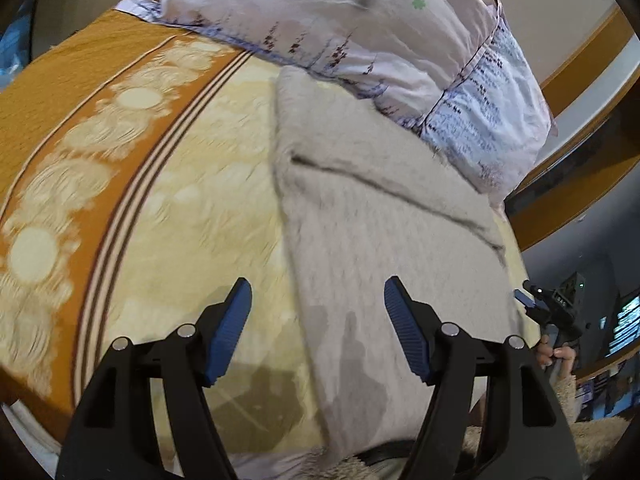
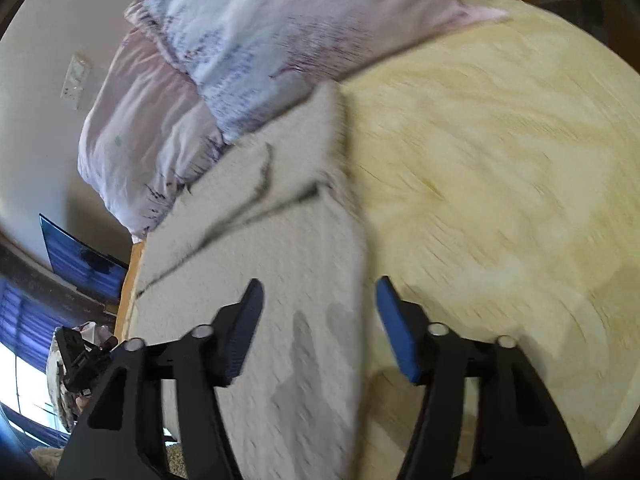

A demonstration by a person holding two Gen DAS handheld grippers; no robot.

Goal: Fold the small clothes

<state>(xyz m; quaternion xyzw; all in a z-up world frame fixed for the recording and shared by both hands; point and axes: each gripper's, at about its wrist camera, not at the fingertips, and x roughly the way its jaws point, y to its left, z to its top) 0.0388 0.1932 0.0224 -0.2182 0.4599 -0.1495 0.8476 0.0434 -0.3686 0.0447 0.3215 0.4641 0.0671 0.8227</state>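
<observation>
Across centre of both views, on bed (image 1: 192,184), lay grey fuzzy garment (image 1: 360,216), partly folded, far end touching pillows (image 1: 320,20) at upper frame. Judged light, soft, limp, prone to sag; fleecy nap likely non-slippery. Best hold: near corners or long side edge. Left tongs (image 1: 318,330) open, empty, over near end. Right tongs (image 2: 318,326) parted, empty, straddling garment's right edge.

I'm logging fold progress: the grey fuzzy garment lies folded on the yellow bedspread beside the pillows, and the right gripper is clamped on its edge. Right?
Not quite. The grey fuzzy garment does lie folded on the yellow bedspread beside the pillows, but the right gripper is not clamped on it: the right wrist view shows its jaws apart above the cloth, holding nothing.
</observation>
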